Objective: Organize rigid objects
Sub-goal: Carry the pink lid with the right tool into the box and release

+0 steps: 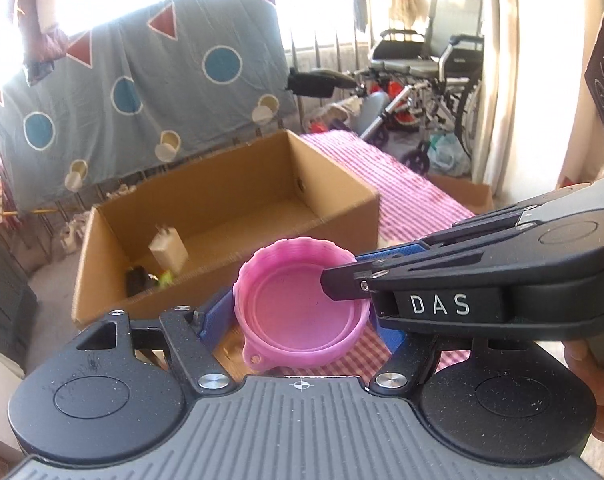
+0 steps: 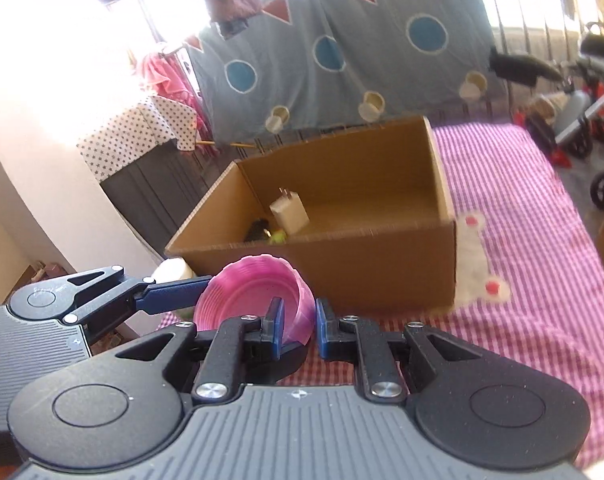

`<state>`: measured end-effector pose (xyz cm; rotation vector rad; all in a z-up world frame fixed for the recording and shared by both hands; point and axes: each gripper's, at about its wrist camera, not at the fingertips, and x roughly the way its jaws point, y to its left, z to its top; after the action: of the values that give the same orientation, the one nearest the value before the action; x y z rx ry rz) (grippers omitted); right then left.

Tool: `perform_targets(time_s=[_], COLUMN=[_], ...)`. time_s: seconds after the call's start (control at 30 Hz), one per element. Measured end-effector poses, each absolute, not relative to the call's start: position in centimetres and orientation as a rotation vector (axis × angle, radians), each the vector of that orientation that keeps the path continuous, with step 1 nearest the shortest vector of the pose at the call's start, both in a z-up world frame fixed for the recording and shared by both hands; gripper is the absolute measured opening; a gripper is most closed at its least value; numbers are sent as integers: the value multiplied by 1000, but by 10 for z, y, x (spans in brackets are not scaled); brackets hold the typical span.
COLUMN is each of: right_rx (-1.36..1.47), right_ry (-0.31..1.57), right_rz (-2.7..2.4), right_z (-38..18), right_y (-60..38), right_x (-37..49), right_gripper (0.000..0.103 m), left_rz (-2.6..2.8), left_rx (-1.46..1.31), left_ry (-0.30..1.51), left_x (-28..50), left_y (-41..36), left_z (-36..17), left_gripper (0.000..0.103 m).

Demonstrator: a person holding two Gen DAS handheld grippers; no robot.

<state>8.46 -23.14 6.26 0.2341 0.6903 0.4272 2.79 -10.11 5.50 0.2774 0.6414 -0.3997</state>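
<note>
Sunlit clutter fills the room behind: a blue sheet [image 1: 142,92] with circles and red triangles hangs across the window, and a wheelchair [image 1: 430,64] stands at the far right.

From the left wrist view, the left tongs [image 1: 298,320] point forward and downward, their blue fingers [image 1: 216,316] spread around the pink bowl [image 1: 302,308] and pressing on its ribbed outer wall at either side. The bowl sits upright between them, its inside facing the camera, a small loop tab at its near edge. The right tongs [image 1: 344,282] come in from the right, angled across the picture, with one black-tipped finger inside the bowl and a blue one outside the rim. Part of a hand [image 1: 586,376] shows at the lower right edge. Beyond the bowl stands an open cardboard box [image 1: 342,232] on a pink striped cloth [image 1: 414,184]; a white charger [image 1: 168,248] and a dark item beside something yellow-green lie in its near left corner.

From the right wrist view, the right tongs [image 2: 298,326] are nearly closed, pinching the bowl's wall [image 2: 302,304] at its right side. Here the bowl [image 2: 254,296] appears tilted on edge, its opening turned left. The left tongs [image 2: 174,292] reach in from the left, one blue finger touching the bowl's rim. This view alone shows a white patch with red dots [image 2: 478,256] on the cloth to the right of the box [image 2: 342,272], and a star-patterned cloth [image 2: 138,132] at the left.
</note>
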Motion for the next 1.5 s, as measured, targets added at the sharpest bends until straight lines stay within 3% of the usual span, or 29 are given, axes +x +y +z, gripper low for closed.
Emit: perform_targets(time_s=[0.3,0.73,1.07,1.5], right_rx=[209,247,226,218], right_ry=[726,1177,1324,1362], right_rz=[535,589,579,554], right_z=[93,17,-17,-27], right_y=[-208,-176,-163,-157], right_x=[169,330,371,381], right_gripper=[18,18,18,19], left_rz=[-314,-296,-260,-232], left_rx=[265,200,178,170], left_ry=[663,1125,1306,1357], left_x=[94,241,281,291], left_y=[-90,-70,-66,-66], left_z=[85,26,-10,-15], left_gripper=[73,73,73,77])
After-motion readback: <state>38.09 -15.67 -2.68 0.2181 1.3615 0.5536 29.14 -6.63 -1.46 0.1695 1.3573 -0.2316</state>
